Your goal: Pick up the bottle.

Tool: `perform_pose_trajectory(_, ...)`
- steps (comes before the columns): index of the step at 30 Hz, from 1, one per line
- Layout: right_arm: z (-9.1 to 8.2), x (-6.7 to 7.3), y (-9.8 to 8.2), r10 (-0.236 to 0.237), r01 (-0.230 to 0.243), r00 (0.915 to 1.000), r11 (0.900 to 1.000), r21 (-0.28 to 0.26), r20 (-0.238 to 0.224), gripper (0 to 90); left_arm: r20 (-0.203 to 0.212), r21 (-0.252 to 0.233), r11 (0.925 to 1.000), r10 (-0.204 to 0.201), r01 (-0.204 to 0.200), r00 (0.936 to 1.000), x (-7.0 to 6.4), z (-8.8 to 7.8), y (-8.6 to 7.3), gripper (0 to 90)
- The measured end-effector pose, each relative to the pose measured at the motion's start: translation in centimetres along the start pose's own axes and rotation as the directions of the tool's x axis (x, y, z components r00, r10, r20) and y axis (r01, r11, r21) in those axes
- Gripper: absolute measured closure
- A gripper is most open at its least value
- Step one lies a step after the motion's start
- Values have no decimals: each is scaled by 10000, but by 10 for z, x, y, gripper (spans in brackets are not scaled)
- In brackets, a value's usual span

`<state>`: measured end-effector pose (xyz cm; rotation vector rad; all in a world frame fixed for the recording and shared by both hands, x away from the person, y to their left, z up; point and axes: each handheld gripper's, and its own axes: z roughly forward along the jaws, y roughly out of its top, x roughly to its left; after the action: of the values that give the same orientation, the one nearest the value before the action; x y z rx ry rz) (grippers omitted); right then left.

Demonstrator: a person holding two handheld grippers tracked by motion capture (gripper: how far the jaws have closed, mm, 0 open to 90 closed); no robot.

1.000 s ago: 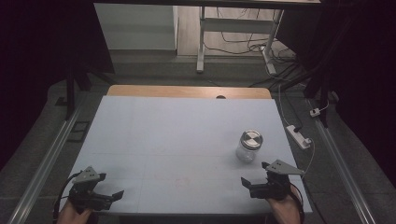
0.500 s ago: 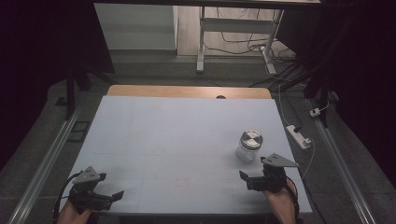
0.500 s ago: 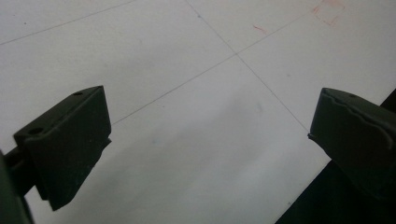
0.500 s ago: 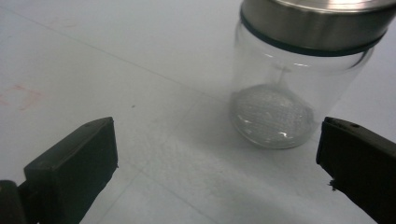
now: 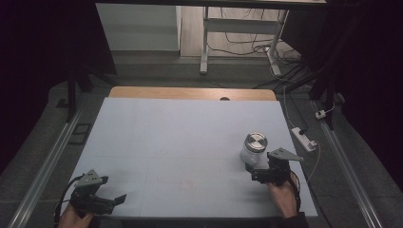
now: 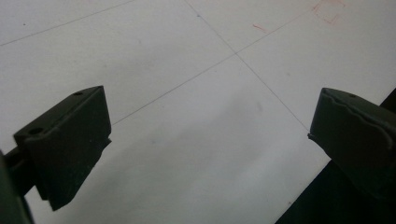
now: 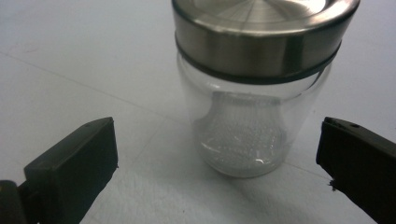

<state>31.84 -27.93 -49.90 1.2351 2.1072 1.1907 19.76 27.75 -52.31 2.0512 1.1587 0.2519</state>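
A clear glass jar [image 5: 253, 148] with a brushed metal lid stands upright on the white table [image 5: 180, 137] at the right. In the right gripper view the jar [image 7: 252, 88] fills the middle, just ahead of the two black jaws, which stand wide apart on either side without touching it. My right gripper [image 5: 256, 172] is open, just in front of the jar, held by a hand. My left gripper [image 5: 114, 202] is open at the table's near left corner; its view [image 6: 210, 135] has only bare table between the jaws.
A white power strip [image 5: 304, 138] with a cable lies off the table's right edge. A wooden strip [image 5: 190, 93] runs along the far edge. Metal rails flank the table. Thin pencil lines and a red mark [image 6: 327, 11] cross the surface.
My right gripper has moved forward and a little left, closing in on the jar. The left gripper has stayed in place.
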Motion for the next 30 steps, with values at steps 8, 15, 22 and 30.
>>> perform_pose_trajectory(8, 11, -4, 8, -41, 34, 9994, 9998, 215, 347, 0, 36, 13, 10000, -24, 24, 10000, 0, 0, 0, 0)
perform_pose_trajectory(15, 22, -10, 11, 100, -116, 9989, 9994, 341, 462, 0, 54, 9, 10000, -36, 36, 10000, 1, 0, 0, 0)
perform_pose_trajectory(22, 31, -11, 16, 91, -116, 9991, 9982, 591, 418, 0, 69, 3, 10000, -69, 69, 10000, 1, 0, 0, 0)
perform_pose_trajectory(30, 43, -11, 22, -194, 140, 9974, 9969, 770, 687, 0, 63, 9, 10000, -86, 86, 9999, 1, 0, 0, 0)
